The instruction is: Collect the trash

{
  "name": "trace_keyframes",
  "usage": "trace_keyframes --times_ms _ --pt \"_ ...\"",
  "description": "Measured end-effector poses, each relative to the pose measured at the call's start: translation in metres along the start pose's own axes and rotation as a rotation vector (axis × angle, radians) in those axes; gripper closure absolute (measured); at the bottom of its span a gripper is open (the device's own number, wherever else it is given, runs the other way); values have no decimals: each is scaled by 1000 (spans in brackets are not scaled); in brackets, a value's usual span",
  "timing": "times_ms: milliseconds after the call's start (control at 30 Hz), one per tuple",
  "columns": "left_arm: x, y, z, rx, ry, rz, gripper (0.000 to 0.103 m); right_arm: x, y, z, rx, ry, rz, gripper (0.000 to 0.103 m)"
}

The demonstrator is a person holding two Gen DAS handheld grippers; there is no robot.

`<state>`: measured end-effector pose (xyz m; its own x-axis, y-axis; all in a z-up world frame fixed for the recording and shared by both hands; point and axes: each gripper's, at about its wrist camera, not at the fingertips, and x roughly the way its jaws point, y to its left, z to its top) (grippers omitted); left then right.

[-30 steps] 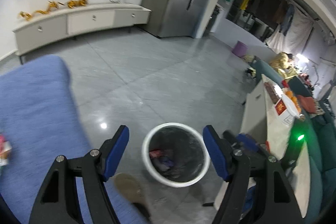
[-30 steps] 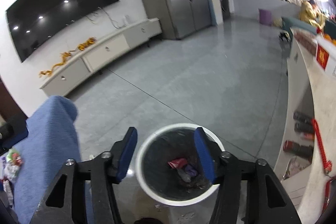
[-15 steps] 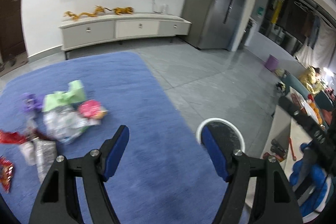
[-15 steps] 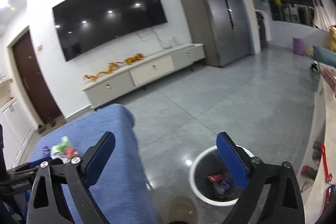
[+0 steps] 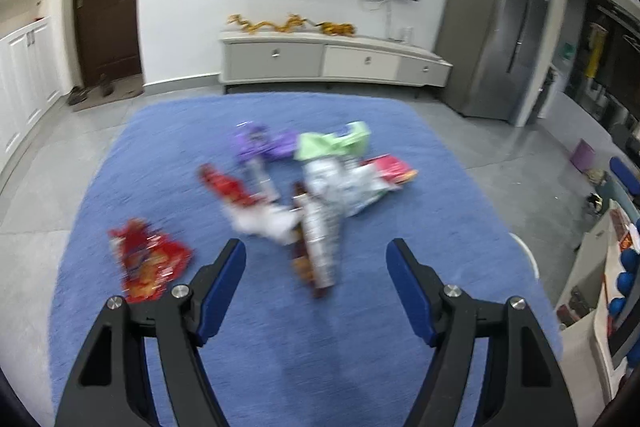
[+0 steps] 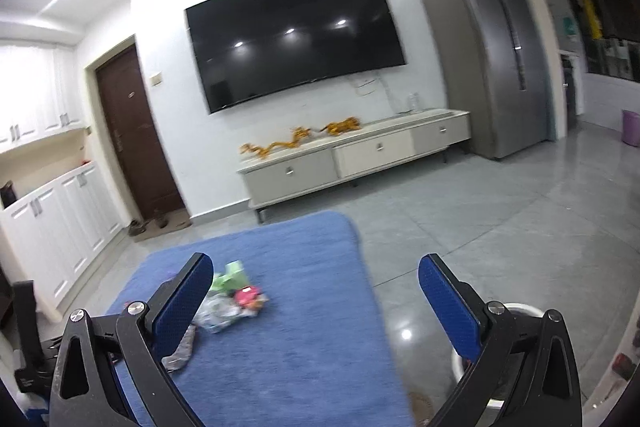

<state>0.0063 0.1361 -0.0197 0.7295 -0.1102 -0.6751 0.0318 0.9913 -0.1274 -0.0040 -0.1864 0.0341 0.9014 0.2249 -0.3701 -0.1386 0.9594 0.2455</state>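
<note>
A soft blue rug (image 5: 360,347) with rounded corners is laid on a floor (image 6: 500,227) of glossy grey tiles. On the far wall a dark curved TV (image 6: 296,39) is mounted above a low pale cabinet (image 6: 352,155) with drawers; a brown door (image 6: 132,135) is seen to its left and a tall grey steel fridge (image 6: 492,55) to its right. The trash (image 5: 312,195), a blurred heap of crinkled foil and plastic wrappers in red, purple, green and silver, is spread over the middle of the rug. The left gripper (image 5: 316,267) is held above the rug's near part, jaws apart and empty. The right gripper (image 6: 316,287) is opening wide, nothing between its blue pads. The round white bin (image 6: 516,307) is seen off the rug's right edge.
</note>
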Motion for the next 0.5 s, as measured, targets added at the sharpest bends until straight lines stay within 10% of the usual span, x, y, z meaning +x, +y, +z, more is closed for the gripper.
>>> trace_keyframes --times_ms 500 --pt "-5 77 -3 -76 -34 -63 32 85 95 -47 -127 288 151 3"
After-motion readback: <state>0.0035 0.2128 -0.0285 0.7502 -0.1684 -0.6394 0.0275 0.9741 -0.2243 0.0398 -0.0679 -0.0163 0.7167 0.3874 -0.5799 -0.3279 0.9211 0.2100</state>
